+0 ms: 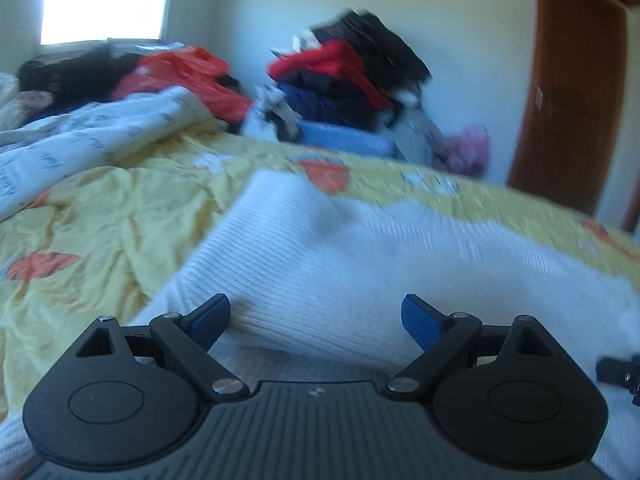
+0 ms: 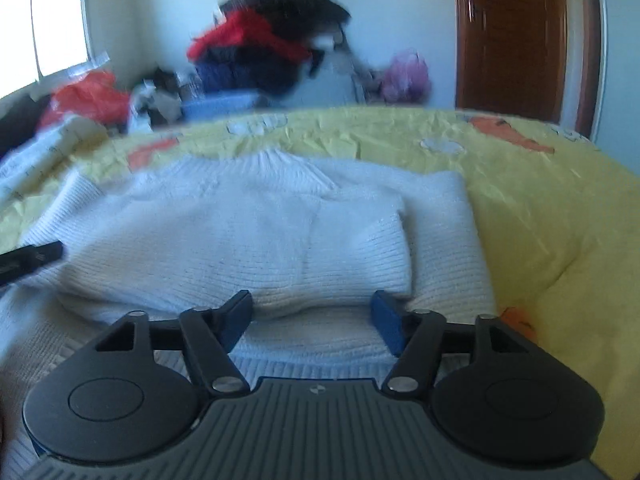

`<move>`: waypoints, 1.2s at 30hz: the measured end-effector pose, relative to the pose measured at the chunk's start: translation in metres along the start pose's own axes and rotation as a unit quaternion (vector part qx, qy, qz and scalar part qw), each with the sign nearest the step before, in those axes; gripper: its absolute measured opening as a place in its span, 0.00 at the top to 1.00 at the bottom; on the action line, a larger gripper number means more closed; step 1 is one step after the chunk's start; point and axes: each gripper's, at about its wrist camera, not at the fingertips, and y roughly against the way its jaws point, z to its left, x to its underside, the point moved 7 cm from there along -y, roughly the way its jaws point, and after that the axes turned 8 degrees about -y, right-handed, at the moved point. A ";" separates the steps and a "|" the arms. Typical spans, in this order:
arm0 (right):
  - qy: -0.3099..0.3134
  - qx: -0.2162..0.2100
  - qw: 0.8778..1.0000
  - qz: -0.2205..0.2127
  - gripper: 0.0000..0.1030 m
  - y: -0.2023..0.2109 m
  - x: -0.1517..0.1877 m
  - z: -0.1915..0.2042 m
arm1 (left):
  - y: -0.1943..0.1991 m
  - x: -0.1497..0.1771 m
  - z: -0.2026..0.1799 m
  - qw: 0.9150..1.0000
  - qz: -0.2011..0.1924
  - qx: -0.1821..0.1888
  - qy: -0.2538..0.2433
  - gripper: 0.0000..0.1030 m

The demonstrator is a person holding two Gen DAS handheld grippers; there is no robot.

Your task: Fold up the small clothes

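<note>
A white ribbed knit sweater (image 1: 340, 248) lies on the yellow bedsheet, partly folded, with sleeves laid over its body (image 2: 248, 232). My left gripper (image 1: 316, 322) is open and empty, low over the sweater's near left part. My right gripper (image 2: 314, 326) is open and empty, just in front of the folded roll of the sweater. The right gripper's tip shows at the right edge of the left wrist view (image 1: 620, 372). The left gripper's tip shows at the left edge of the right wrist view (image 2: 28, 258).
The yellow sheet (image 2: 540, 208) with orange prints covers the bed. A white printed quilt (image 1: 88, 140) lies bunched at the far left. A pile of red, black and blue clothes (image 1: 348, 76) stands beyond the bed. A brown door (image 2: 516, 36) is at the far right.
</note>
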 end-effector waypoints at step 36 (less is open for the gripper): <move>0.033 0.025 0.999 0.031 0.02 0.071 0.065 0.015 | 0.095 0.076 0.018 0.990 0.077 0.061 -0.100 0.00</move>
